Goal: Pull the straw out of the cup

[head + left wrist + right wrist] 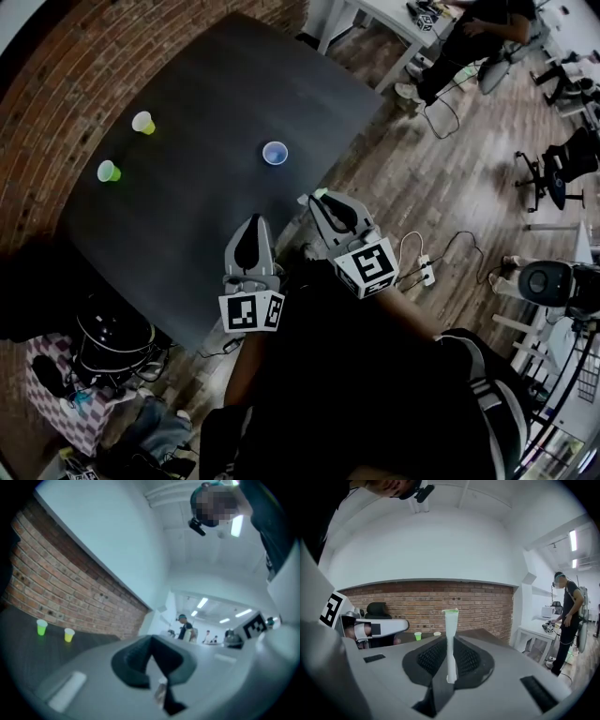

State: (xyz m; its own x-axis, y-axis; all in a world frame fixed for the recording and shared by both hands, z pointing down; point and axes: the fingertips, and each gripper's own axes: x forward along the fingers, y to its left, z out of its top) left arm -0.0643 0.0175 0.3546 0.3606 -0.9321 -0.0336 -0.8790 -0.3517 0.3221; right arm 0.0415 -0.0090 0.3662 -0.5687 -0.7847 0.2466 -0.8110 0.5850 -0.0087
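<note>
My right gripper (451, 654) is shut on a white straw (451, 639) with a green tip, which stands upright between the jaws. In the head view the right gripper (320, 201) hangs over the near right edge of the dark table (216, 84), with the straw's green tip (319, 193) just showing. A pale blue cup (275, 153) stands on the table a short way beyond it, with no straw in it. To the left, my left gripper (251, 227) is over the table's near edge; its jaws (151, 660) look shut with nothing between them.
A yellow cup (142, 122) and a green cup (109, 171) stand at the table's far left by the brick wall (56, 66). A person works at a white desk (384, 19) beyond the table. Office chairs (562, 169) and cables (427, 267) are on the wooden floor to the right.
</note>
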